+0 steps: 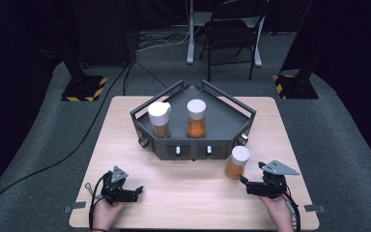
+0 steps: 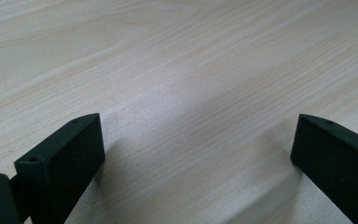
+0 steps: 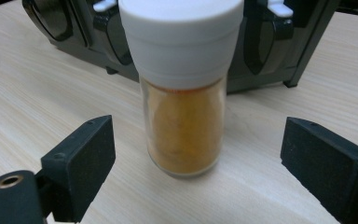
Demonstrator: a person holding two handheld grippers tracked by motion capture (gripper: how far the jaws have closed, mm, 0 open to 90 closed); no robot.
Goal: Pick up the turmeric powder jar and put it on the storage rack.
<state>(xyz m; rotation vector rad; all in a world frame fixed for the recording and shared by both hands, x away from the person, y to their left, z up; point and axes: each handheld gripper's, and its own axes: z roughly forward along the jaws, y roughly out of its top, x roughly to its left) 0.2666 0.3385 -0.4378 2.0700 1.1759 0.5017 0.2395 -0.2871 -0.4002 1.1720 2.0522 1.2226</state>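
Spice jar (image 3: 184, 88) (white cap, orange powder) upright on the table (image 1: 183, 193) beside the grey rack (image 1: 193, 145), right gripper (image 3: 196, 158) spread wide before it, seemingly not touching, left gripper (image 2: 198, 154) released over bare wood.

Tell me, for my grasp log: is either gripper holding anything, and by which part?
Nothing is held. Left gripper open over bare table; right gripper open around the spice jar, not touching.

The table (image 1: 188, 193) is pale wood with fine grain lines. The rack (image 1: 222, 116) is dark grey with white tabs on its front. Three spice jars (image 3: 184, 93) have white caps and orange-brown powder. Both grippers' fingers (image 3: 81, 163) are black. Floor mat: grey.
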